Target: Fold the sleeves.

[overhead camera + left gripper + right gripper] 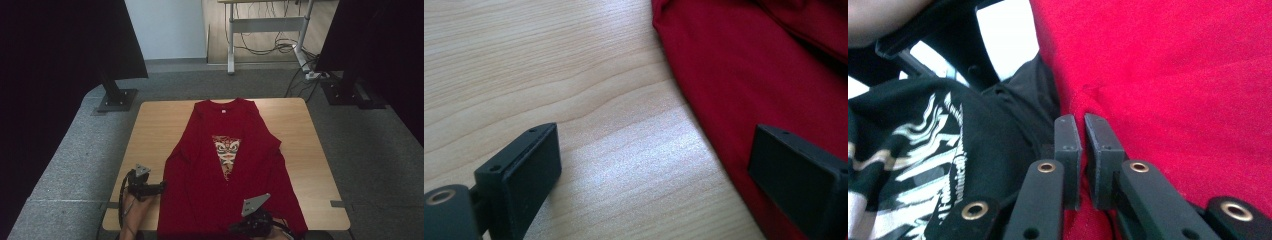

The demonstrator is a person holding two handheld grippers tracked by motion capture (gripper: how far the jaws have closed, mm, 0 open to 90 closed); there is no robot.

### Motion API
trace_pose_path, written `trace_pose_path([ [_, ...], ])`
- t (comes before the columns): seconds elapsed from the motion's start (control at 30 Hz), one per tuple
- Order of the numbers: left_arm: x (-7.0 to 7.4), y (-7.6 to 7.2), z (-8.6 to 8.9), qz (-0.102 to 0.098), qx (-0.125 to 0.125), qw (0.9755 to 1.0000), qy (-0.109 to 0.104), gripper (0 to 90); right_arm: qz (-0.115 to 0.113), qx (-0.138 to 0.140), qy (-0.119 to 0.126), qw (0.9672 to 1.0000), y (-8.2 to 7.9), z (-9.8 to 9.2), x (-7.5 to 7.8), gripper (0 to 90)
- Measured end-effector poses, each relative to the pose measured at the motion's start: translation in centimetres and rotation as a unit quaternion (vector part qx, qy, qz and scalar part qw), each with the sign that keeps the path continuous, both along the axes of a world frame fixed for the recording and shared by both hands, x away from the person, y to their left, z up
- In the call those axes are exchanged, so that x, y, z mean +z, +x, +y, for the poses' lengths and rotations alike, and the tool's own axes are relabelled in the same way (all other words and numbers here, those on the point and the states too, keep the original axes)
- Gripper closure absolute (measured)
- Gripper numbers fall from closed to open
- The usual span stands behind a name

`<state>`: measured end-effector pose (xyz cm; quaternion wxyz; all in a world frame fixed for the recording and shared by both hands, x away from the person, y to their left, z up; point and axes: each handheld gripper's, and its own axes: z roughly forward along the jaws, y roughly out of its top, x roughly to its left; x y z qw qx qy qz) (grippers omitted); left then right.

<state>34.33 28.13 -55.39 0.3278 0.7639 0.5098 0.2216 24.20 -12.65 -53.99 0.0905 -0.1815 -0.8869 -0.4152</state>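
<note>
Right gripper (1082, 122): at the near hem of the red shirt (227, 170); jaws pressed almost together, pinching a fold of the red cloth at the shirt's edge. In the high view this gripper (240, 229) sits on the shirt's near right part, at the near table edge.
Dark garment (923, 155): in the right gripper view, just beside the shirt's pinched edge; black with a pale striped print and a line of small white lettering, too blurred to read.
Left gripper (654, 165): just off the shirt's left edge, low over the bare wood; jaws spread wide, nothing between them but table and the shirt's margin. One jaw stands over wood, the other over red cloth; cannot tell if it touches. In the high view it (162, 186) points at the shirt's near left side.
Red shirt: laid flat along the middle of the table (160, 125), collar far, hem at the near edge, sides folded inward.
Chest print (226, 154): mid-shirt, a downward triangle with a mask-like face in white, black and gold; no legible words.
Neck label (223, 110): small pale tag inside the collar; writing too small to read.
Desk frame (265, 30): well beyond the shirt's collar, on the floor with cables.
</note>
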Motion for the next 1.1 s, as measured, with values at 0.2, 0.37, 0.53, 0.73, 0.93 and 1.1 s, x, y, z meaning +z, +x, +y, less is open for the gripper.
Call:
trace_pose_path([
  [0.2,0.0,0.0,0.0,0.001,-0.003,1.0000,0.001,6.7,0.013,0.009,-0.004,0.9999,0.0,0.1,-0.3,83.8],
  [0.37,0.0,0.0,0.0,0.000,-0.003,1.0000,0.000,6.7,0.000,0.002,0.016,0.9999,0.1,-0.2,0.1,75.1],
  [0.53,0.0,0.0,0.0,0.000,-0.003,1.0000,0.000,6.7,-0.067,-0.059,0.045,0.9950,0.7,-1.7,1.5,57.6],
  [0.73,0.0,0.0,0.0,0.000,-0.003,1.0000,0.000,6.7,-0.101,-0.109,0.020,0.9887,1.4,-2.9,1.1,46.8],
  [0.93,0.0,0.0,0.0,0.000,-0.003,1.0000,0.000,6.7,-0.121,-0.155,0.006,0.9806,2.2,-4.0,1.0,37.7],
  [1.1,0.0,0.0,0.0,0.000,-0.003,1.0000,0.000,6.7,-0.132,-0.194,-0.001,0.9721,3.3,-5.0,1.0,26.8],
])
